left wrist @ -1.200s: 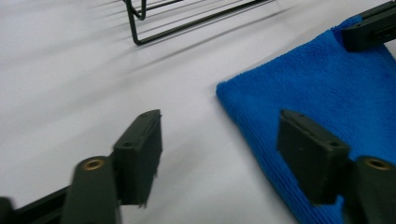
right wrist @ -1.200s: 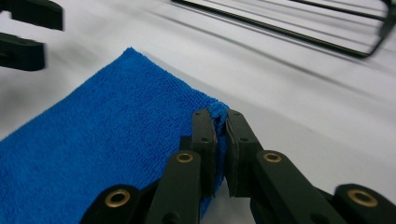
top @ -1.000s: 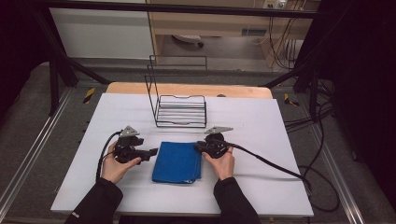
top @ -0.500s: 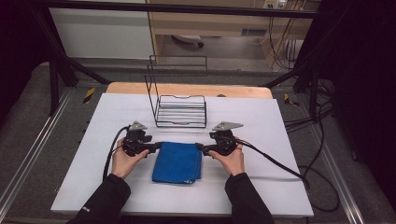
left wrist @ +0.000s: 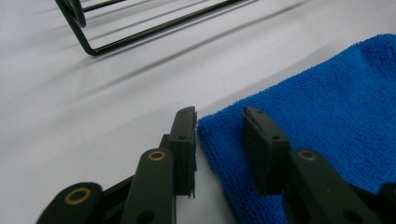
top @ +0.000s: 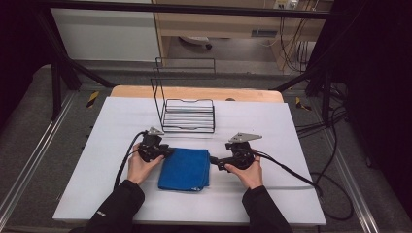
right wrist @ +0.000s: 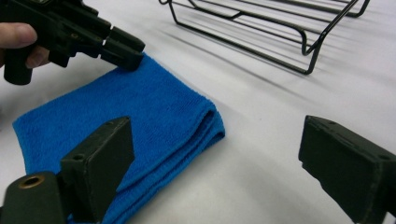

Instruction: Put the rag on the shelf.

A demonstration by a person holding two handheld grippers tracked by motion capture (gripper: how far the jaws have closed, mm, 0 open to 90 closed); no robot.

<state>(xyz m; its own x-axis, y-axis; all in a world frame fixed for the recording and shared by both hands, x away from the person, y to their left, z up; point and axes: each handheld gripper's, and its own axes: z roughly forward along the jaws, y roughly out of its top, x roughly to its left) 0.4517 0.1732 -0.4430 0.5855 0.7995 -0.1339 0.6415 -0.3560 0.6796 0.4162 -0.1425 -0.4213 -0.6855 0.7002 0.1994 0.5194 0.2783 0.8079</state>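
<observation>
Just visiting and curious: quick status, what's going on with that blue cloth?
Left tool closing over cloth's corner, not yet pinching. Right tool just opened wide beside it, holding nothing. Folded blue cloth flat on table. Wire rack behind, not in the way.

High view: fixed cam above the person's side, looking forward and down over the whole white table [top: 291, 145]. Left gripper view: very close, low over the table, along its jaws. Right gripper view: also low and close. All three share the blue folded cloth [top: 185, 169] and black wire rack [top: 188, 115].
</observation>
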